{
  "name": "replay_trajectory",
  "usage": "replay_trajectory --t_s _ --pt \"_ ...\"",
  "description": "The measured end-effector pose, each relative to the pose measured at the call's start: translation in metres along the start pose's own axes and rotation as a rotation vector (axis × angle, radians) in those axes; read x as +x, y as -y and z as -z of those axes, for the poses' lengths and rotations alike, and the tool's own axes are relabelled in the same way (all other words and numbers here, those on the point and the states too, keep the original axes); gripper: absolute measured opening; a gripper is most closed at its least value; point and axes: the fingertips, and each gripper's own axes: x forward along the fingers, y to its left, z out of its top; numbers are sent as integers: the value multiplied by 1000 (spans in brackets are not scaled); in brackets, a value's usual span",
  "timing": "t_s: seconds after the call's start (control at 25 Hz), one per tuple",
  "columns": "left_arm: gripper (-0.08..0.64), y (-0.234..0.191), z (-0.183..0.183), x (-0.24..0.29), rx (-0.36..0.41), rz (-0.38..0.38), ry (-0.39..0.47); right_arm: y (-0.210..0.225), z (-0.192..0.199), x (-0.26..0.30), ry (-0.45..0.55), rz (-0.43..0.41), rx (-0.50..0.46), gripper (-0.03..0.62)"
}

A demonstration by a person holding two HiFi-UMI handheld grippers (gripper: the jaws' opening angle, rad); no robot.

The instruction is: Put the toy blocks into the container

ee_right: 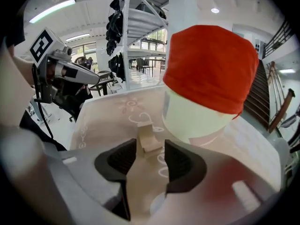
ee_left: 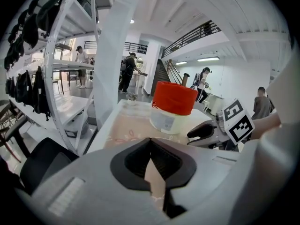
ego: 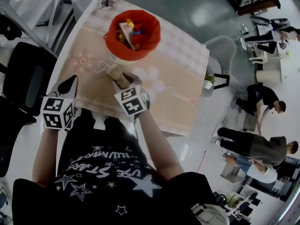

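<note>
Blocks [ego: 127, 29] are seen in the head view heaped in the red-lined container [ego: 151, 36] at the far part of the table [ego: 183, 93]. The right gripper [ego: 124, 78] is held low over the table just before the container. The left gripper [ego: 71, 82] is held at the near left edge, well apart from the container.

In the left gripper view, the jaws are shown drawn together at the tips with nothing between them, and only the table is seen through the narrow slit behind. The container is seen ahead and the right gripper off to the right.

In the right gripper view, the jaws are shown apart. A tan block [ee_right: 150, 140] is framed between the pads, lying on the table just in front of the container. A gap is seen at least on its right side, so no grip is judged to be made yet.

The step in hand is judged to be the pickup of this tan block. For the next move, the jaws are to be settled around it and closed squarely. After that, a lift over the rim and a release inside are called for
</note>
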Motion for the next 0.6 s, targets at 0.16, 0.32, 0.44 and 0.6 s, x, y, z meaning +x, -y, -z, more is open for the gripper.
replay_trajectory --t_s 0.16,0.32,0.44,0.6 --pt "8 -2 4 1 -5 -3 -9 0 3 8 -32 -5 -33 193" --pt "8 -7 6 1 -12 -14 -15 1 5 13 -60 -3 -58 193" --pt "8 -10 4 1 -13 -20 -11 1 6 15 -78 -16 -66 193" --pt "8 -10 2 4 -14 -22 -7 1 9 20 -99 -34 -70 193"
